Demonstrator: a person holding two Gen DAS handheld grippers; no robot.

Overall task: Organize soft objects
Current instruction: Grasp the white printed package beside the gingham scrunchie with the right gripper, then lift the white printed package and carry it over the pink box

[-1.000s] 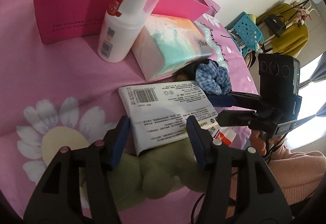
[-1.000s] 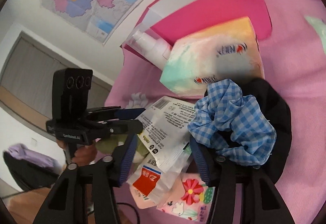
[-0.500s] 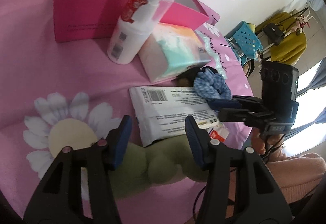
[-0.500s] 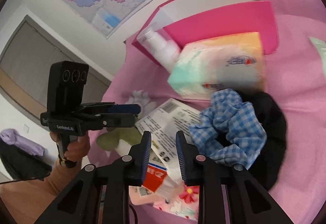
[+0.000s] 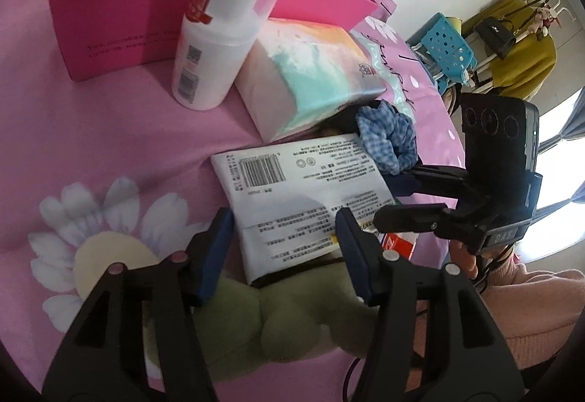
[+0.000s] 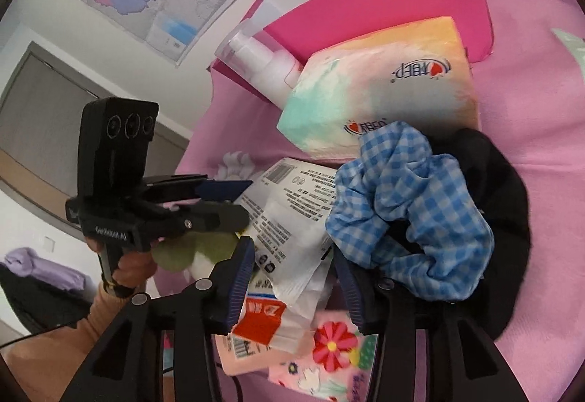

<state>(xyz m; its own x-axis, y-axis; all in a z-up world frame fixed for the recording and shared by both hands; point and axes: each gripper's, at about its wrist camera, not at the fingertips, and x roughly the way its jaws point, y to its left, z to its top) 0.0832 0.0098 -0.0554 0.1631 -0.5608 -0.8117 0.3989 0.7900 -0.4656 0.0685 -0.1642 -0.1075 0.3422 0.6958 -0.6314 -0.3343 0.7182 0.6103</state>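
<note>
Hovering apart over a white pack point(image 5: 299, 197), both hand-held grippers point(image 5: 283, 248) point(image 6: 292, 277) gape; the right's jaws have just been opening.

Bright window glare (fisheye-warped edges)

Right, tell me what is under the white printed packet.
Under the white printed packet's near end lies a green plush toy, and a red-and-white pack sticks out below its other end. How far either reaches beneath, and anything else there, is covered.
</note>
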